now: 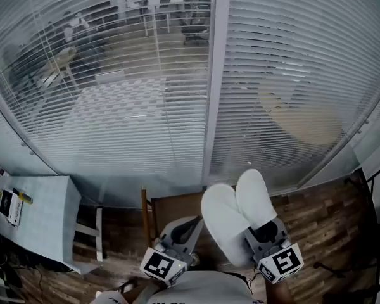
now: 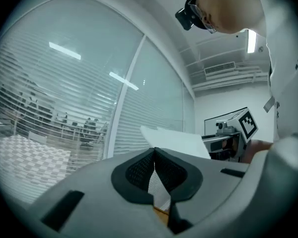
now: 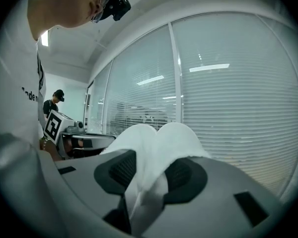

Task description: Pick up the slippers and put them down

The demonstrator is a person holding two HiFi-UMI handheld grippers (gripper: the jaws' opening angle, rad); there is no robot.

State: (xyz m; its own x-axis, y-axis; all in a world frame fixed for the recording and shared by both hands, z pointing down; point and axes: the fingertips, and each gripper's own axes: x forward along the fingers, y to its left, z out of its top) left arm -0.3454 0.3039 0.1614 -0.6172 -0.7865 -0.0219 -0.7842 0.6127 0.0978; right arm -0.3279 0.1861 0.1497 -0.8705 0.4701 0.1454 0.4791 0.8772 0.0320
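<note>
My right gripper had both white slippers pinched together between its dark pads. The jaws stood wide around the doubled-up soles and pressed on them from either side. In the head view the pair rose out of that gripper, toes fanned apart and pointing toward the glass wall. The nearer, larger-looking slipper overlapped the one to its right. They were off the ground, above the wood-plank floor and touching nothing but my jaws.

My left gripper held nothing. Its jaws were closed, the pads meeting at their tips, with only a thin sliver of gap lower down. In the head view it sat just beside the slippers on their left, apart from them, with its marker cube close to my body. Looking along its jaws, I could see the slippers as a pale flat shape just beyond, and the right gripper's marker cube behind them.

Slatted blinds covered the glass wall ahead of me, split by a pale upright mullion. A pale side table stood at the far left, well apart from both grippers, with a small dark-and-white device on it that I could not identify. In the right gripper view, a person in a dark cap stood in the background past my left gripper's cube.
</note>
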